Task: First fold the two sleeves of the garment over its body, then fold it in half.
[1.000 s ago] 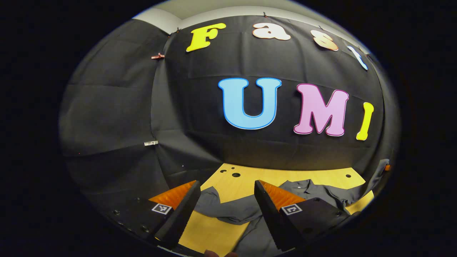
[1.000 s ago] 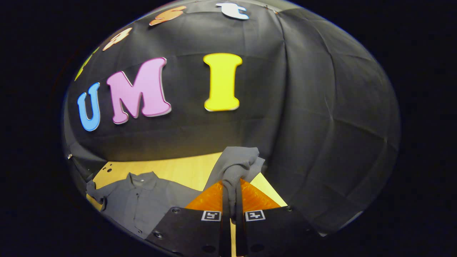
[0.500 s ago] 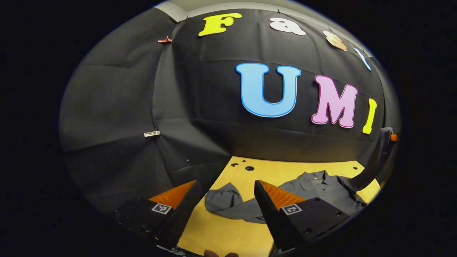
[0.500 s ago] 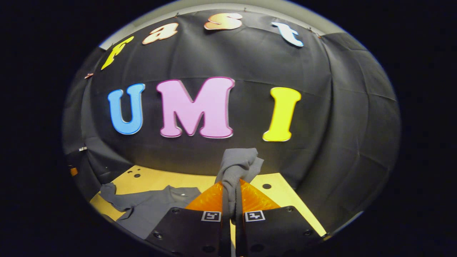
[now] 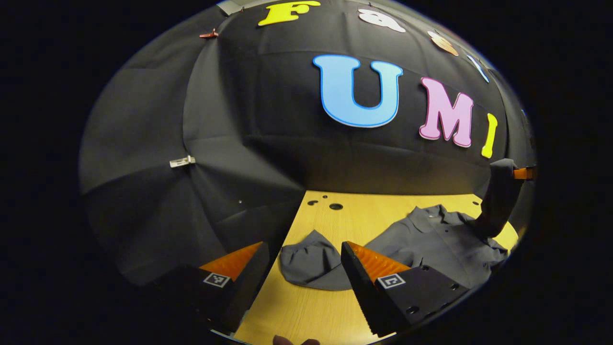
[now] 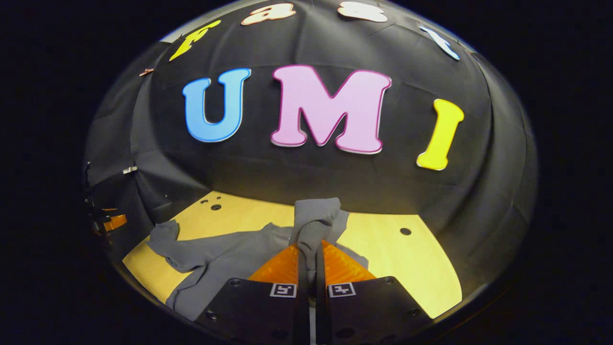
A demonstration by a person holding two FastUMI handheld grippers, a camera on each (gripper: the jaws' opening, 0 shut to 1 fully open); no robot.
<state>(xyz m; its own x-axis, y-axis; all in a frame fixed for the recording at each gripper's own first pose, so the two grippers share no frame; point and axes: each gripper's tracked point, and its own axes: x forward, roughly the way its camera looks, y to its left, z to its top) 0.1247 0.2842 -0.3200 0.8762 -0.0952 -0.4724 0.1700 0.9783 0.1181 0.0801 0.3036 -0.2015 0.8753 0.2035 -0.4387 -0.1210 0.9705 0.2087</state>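
Right gripper [image 6: 307, 254] swung sleeve [image 6: 316, 223] farther over shirt [image 6: 225, 256]; fingers still clamped.

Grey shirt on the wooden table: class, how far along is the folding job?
Nothing looks folded yet. The right gripper is shut on one sleeve of the grey collared shirt, lifting it clear of the light wooden table. The other sleeve lies spread out in front of the open left gripper. Left: lay both sleeves over the body, then fold in half.

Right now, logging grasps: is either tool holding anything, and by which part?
The right tool pinches the grey shirt by one sleeve's end, lifted off the table. The left tool is open, holding nothing.
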